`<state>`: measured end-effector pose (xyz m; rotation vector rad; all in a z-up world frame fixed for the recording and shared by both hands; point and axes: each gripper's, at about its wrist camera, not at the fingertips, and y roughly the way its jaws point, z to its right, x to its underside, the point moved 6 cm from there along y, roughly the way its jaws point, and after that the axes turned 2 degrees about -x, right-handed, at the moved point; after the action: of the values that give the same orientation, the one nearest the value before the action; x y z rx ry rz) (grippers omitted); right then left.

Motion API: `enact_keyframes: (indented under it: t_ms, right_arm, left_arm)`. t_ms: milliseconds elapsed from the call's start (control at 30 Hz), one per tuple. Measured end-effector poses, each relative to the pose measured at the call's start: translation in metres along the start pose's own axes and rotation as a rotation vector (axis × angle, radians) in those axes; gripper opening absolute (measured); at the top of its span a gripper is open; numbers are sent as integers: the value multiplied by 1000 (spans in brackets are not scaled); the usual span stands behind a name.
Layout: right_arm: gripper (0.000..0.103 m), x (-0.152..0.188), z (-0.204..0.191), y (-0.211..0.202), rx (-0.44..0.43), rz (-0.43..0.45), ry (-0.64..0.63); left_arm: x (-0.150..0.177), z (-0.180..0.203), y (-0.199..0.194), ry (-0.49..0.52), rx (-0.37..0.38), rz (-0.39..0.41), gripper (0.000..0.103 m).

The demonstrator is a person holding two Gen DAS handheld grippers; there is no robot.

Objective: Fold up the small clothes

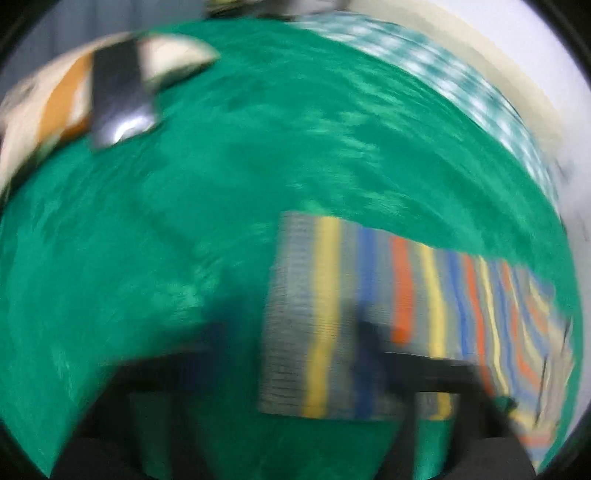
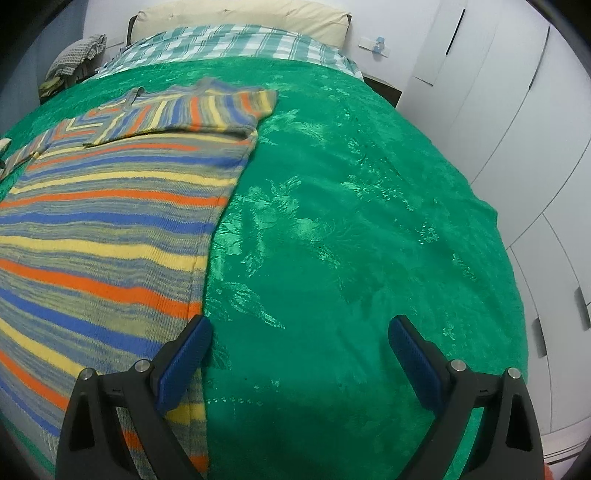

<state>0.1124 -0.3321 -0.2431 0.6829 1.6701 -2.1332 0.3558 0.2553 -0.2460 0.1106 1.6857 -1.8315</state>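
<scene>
A green floral-patterned satin bedspread [image 2: 351,221] covers the bed, with a green-and-white checked sheet [image 2: 229,40] and a cream pillow [image 2: 240,14] at its head. A grey knitted sweater striped in orange, blue and yellow [image 2: 103,229] lies flat on the bedspread, one sleeve folded across its chest. The right gripper [image 2: 300,341] hovers wide open at the sweater's side edge, holding nothing. The left gripper [image 1: 295,354] is too blurred to judge.
</scene>
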Motion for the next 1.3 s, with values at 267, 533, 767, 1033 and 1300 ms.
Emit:
enact_keyframes:
  t_ms: [267,533,767,1033,1300]
  right_arm:
    - [96,-6,5,-6,-40,23,40]
    - [96,-6,2,-13,-65,33,37]
    - [96,-4,13,-13,-56,28,72]
    - [96,-9,21,-9,-78,21,125]
    - [96,-12,29,-12,-57,63,152]
  left_arm:
    - [-12,137,-121,332,133,171,2]
    - [96,345,-167,615,362,207,4]
    - [210,353,-127,679,342,-5,83]
    - [216,183,-184,621,156,132,97]
    - [183,69,-155,384,-24,154,98]
